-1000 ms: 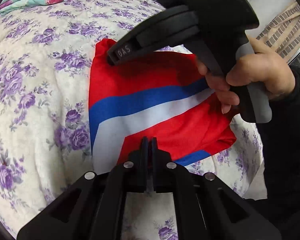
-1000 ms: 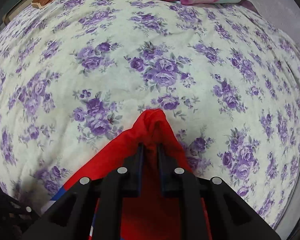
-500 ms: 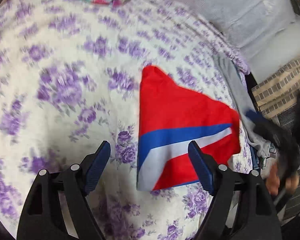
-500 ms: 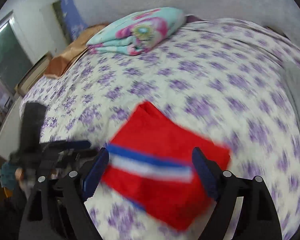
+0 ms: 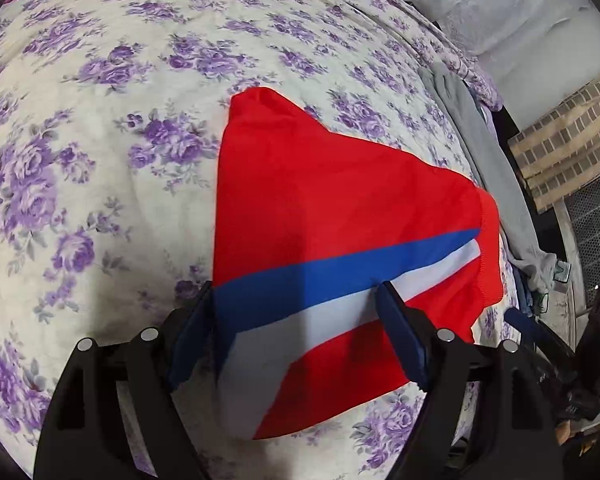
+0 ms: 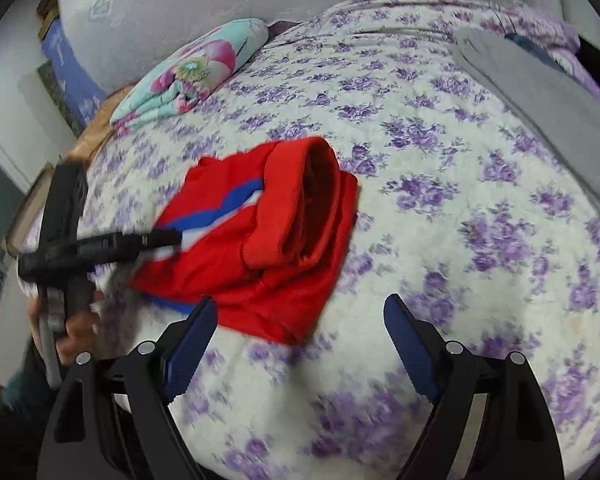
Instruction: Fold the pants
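Observation:
The red pants (image 5: 340, 200), with a blue and a white stripe, lie folded on the flowered bedspread (image 5: 100, 140). My left gripper (image 5: 296, 320) hangs open just above their striped near end, nothing pressed between its blue pads. In the right wrist view the same pants (image 6: 284, 220) show a rolled red waistband on top. My right gripper (image 6: 300, 332) stands open, back from their near edge, over bare bedspread (image 6: 460, 220). The left gripper (image 6: 168, 238) reaches in from the left in a hand (image 6: 72, 328), its tip over the stripes.
A folded teal and pink blanket (image 6: 188, 76) lies at the head of the bed. A grey garment (image 6: 540, 92) stretches along the bed's right side, also the grey garment (image 5: 472, 136). Beyond the edge stands a brick-patterned cloth (image 5: 572, 140).
Both grippers were shut on the pants and have opened and let go. The right one has swung away to the side and rolled. The pants now rest folded on the bed.

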The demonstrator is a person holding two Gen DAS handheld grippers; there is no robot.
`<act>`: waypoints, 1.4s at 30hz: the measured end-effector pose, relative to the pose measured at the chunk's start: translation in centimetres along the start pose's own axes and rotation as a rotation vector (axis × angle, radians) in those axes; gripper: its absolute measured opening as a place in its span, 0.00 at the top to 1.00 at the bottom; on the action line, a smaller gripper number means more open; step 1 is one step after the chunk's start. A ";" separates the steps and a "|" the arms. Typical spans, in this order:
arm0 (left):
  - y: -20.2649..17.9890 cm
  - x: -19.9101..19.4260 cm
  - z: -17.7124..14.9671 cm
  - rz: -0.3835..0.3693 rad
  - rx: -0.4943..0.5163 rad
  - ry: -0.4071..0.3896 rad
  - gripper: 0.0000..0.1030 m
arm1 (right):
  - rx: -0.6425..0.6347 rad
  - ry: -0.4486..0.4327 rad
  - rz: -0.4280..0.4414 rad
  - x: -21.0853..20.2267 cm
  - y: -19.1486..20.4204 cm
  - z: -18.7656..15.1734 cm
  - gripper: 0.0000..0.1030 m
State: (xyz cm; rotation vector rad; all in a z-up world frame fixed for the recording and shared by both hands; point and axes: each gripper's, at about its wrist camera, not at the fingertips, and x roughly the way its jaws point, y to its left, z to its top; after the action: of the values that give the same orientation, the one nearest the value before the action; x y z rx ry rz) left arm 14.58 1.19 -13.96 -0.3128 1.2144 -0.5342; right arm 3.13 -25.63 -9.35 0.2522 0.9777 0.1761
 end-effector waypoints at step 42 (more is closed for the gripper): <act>-8.0 -3.6 14.8 0.072 0.161 -0.179 0.79 | -0.153 -0.146 0.051 4.6 2.6 17.6 0.66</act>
State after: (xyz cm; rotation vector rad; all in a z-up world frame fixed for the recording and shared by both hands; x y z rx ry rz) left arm 25.91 -4.33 -2.25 -0.1753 0.9999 -0.5261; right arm 20.28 -24.27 -2.83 0.1471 0.8091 0.2738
